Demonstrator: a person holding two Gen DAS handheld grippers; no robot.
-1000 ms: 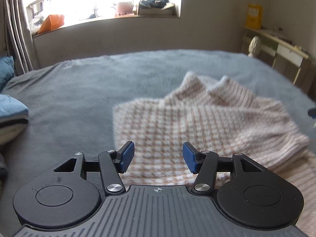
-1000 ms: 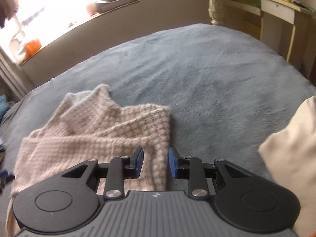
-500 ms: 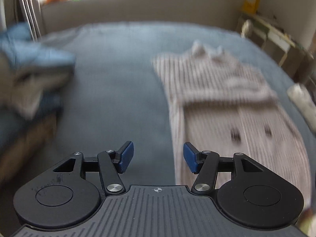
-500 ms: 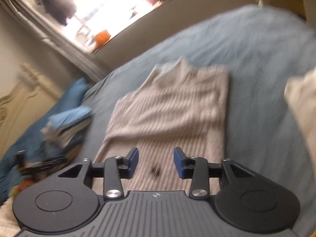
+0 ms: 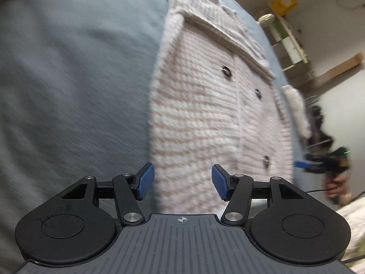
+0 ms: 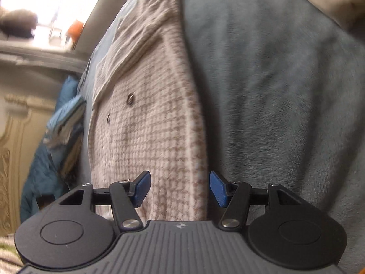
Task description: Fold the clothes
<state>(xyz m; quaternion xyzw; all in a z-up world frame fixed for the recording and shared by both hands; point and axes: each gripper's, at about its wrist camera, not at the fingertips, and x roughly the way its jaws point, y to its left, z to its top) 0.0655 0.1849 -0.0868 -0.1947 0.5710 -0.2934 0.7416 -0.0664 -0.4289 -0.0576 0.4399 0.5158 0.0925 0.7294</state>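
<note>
Two tools hang over the bed (image 5: 68, 80), neither grasping anything. The left tool (image 5: 181, 183) stands released above the checked jacket (image 5: 200, 114), which lies flat on the bed; the right tool (image 6: 180, 188) has just been opening over its edge.

Bedroom in a home. Wide bed w/ grey-blue plush blanket (image 6: 285, 86) fills most of both views; checked knit cardigan (image 5: 205, 105) lies on it. Ornate cream headboard (image 6: 13, 141) and blue quilt (image 6: 38, 173) w/ stack of folded clothes (image 6: 66, 123) at one side. Bright window w/ cluttered sill (image 6: 54, 29). Pale wooden desk/shelf unit (image 5: 289, 41) by wall, yellow box (image 5: 283, 2) on top.
</note>
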